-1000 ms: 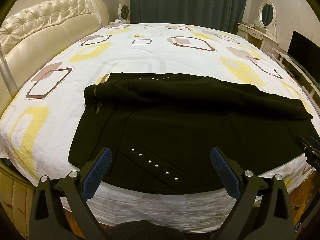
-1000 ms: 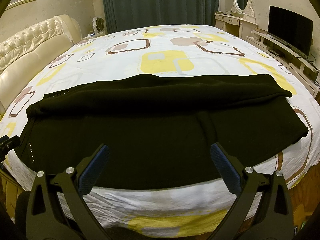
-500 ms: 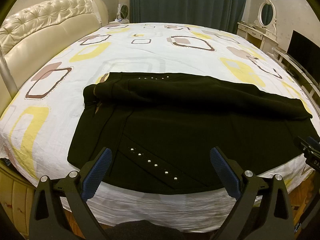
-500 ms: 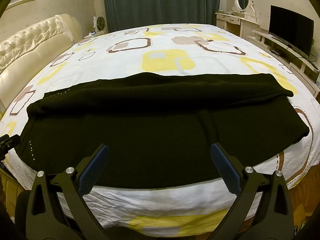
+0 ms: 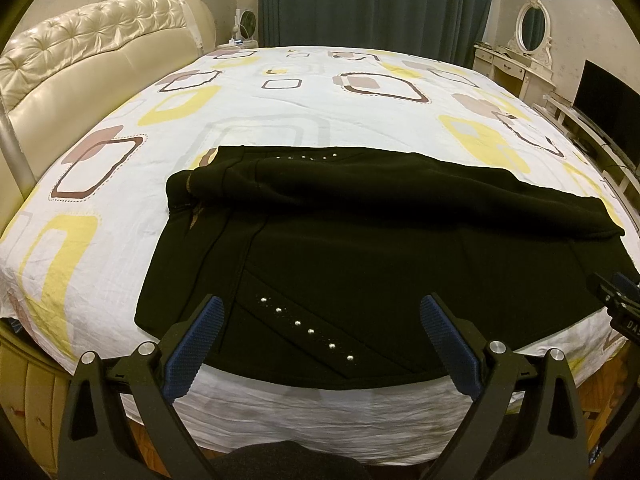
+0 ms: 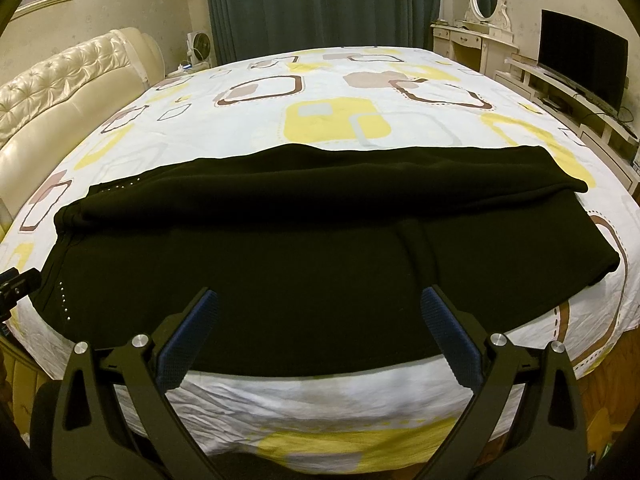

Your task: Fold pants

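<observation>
The left gripper [image 5: 320,336] hangs wide and empty just short of the bed's [image 5: 320,92] near edge, its fingertips over the studded waist end of the black pants [image 5: 360,256]; the pants lie crosswise on the sheet, long axis left to right, waist pointing left, cuffs right, far leg lapped onto the near one; the right gripper [image 6: 320,320], equally wide and empty, stands nearer the cuffs

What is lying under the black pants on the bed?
Under the black pants only the patterned bedsheet shows, all around them. Whether anything else lies beneath cannot be seen; the fabric covers it.
</observation>
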Demonstrator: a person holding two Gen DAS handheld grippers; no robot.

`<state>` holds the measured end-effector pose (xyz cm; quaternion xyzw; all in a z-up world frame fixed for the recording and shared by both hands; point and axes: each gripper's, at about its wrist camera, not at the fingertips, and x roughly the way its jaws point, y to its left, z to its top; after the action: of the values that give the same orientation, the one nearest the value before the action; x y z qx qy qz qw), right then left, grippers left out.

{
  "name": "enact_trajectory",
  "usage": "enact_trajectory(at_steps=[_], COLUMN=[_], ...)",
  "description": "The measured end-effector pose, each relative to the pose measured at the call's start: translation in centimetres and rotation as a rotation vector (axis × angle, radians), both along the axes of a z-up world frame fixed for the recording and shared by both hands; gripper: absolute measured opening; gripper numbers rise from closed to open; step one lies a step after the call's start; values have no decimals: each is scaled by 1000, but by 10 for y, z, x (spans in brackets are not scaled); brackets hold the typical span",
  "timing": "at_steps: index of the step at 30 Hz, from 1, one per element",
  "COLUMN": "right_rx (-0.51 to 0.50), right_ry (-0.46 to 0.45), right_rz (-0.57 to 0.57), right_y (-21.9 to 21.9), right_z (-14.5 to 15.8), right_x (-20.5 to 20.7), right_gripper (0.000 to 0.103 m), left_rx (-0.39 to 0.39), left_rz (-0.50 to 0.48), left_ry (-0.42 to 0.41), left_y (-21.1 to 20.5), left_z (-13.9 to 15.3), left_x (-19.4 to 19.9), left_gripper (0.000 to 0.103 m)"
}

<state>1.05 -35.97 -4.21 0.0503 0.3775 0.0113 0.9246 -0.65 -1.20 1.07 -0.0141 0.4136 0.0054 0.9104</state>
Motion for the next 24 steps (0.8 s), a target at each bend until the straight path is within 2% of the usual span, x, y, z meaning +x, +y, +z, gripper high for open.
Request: enact_trajectory(at_steps=[10,14,17,20,24], right_rx=[6,74,170,288,460], right_ry=[2,-9,-37,-61,-83], right_rz=[2,9,-13,-68,-227], right_y=[0,-12,-39,-87,-179], right_z=[0,11,28,43,45], right_x=[-1,-3,-6,-11,-24], right_gripper=[101,101,101,101,101], left_rx=[-7,-6,-3,-7,-11], left_rz=[-6,-6,-7,-8,-10], left_ry=[6,7,12,20,26], left_y=[-2,-3,-3,-2,-1], left_z=[-1,-1,-3,-5,-7], left_x=[0,0,0,1,1], left_gripper=[98,98,98,98,98])
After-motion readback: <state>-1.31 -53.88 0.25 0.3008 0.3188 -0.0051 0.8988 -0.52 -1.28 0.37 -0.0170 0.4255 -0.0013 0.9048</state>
